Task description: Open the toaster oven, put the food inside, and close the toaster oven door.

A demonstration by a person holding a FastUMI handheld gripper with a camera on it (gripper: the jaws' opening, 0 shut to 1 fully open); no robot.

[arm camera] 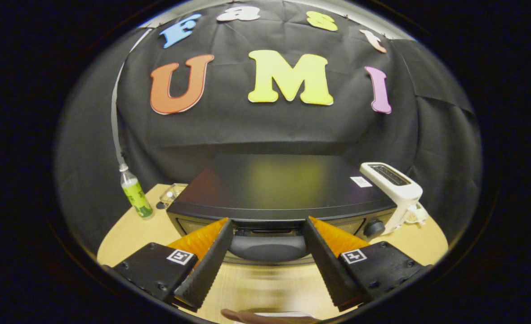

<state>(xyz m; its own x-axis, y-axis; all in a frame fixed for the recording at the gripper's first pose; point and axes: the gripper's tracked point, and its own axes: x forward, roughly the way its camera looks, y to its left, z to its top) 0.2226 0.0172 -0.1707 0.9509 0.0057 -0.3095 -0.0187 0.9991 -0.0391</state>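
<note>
Toaster oven point(283, 184): a black box standing on the wooden worktop point(126, 234), directly ahead of the claw point(268, 229); seen from above and in front, its flat glossy top takes most of the sight.
Door: appears shut; its upper edge runs between the two fingertips, with a rounded dark handle point(267, 247) bulging out just under it.
Claw: spread wide, gripping nothing; the fingertips stand either side of the handle, close to the oven front, though I cannot tell if they touch it.
Handling, as I judge it: the oven is heavy and rigid and should stay put; the door is stiff, hinged low most likely, and will swing down toward the claw. The handle looks smooth and rounded, so it may slip; best taken across its middle or hooked from above.
Food: something pale lies on the worktop below the fingers, with what may be a hand point(269, 317) by it; too little shows to name it.
Knob point(374, 227): on the oven's right front, beside the right finger; keep off it.
White toaster point(393, 189): just beside the oven's right corner, with its cord point(416, 215) trailing.
Bottle point(136, 193): green-labelled, left of the oven, well apart from the door's swing.
Clear container point(171, 193): between bottle and oven, near the oven's back left.
</note>
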